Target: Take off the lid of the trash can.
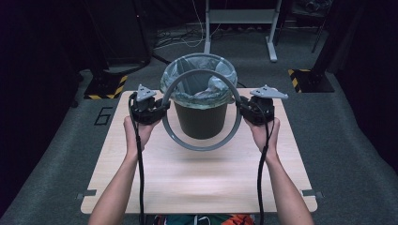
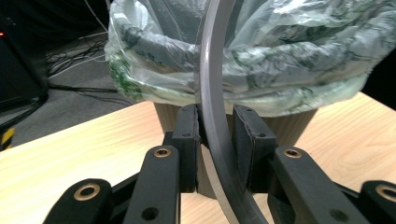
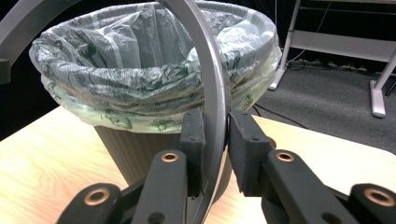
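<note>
Wooden table (image 1: 202, 178), dark room. Left gripper (image 1: 162, 108) and right gripper (image 1: 240, 107) each clamp the grey ring (image 1: 202, 146), tilted in air before the lined bin (image 1: 200, 117). Likely next: level ring, lower it over the bag rim (image 1: 220, 89).

We see counter (image 1: 197, 180): light wood-grain top, rounded corners, standing on grey carpeted floor (image 1: 347, 154). Only thing we find resting directly on it: dark ribbed bin (image 1: 201, 119), upright, toward far edge, centred left-to-right. Pale green bag (image 1: 199, 77) lines bin, folded over its rim. Rest of top bare.
</note>
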`<state>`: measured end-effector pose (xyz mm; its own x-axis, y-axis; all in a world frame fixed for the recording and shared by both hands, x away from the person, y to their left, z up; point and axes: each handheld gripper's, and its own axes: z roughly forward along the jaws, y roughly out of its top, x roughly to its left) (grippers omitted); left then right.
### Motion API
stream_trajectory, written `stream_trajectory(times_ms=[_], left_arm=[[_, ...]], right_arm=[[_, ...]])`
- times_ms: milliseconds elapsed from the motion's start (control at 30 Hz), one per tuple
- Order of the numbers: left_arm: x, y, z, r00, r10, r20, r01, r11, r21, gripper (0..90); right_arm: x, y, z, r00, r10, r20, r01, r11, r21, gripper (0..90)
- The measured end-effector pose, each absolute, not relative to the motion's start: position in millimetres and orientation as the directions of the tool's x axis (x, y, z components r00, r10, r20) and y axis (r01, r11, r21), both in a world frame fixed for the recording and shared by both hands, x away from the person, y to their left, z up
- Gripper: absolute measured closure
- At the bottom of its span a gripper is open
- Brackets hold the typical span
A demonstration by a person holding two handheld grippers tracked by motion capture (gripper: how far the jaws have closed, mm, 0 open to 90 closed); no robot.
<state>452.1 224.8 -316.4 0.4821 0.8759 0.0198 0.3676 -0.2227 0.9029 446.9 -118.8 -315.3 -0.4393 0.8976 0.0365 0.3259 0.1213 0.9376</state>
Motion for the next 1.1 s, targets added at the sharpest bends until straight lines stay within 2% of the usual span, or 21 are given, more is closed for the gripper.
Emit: stream_trajectory(times_ms=[567,1100], left_arm=[[429.6,227.9,-332.9,0.48,0.876,0.049,0.324,-0.229,0.918,71.8],[414.2,230.0,-349.5,0.488,0.872,0.042,0.322,-0.224,0.92,72.2]], right_arm=[[424.4,-117.3,-330.4,-0.459,0.888,0.024,0.297,0.128,0.946,75.9],[405.6,-116.9,-344.5,-0.465,0.885,0.014,0.288,0.136,0.948,75.8]])
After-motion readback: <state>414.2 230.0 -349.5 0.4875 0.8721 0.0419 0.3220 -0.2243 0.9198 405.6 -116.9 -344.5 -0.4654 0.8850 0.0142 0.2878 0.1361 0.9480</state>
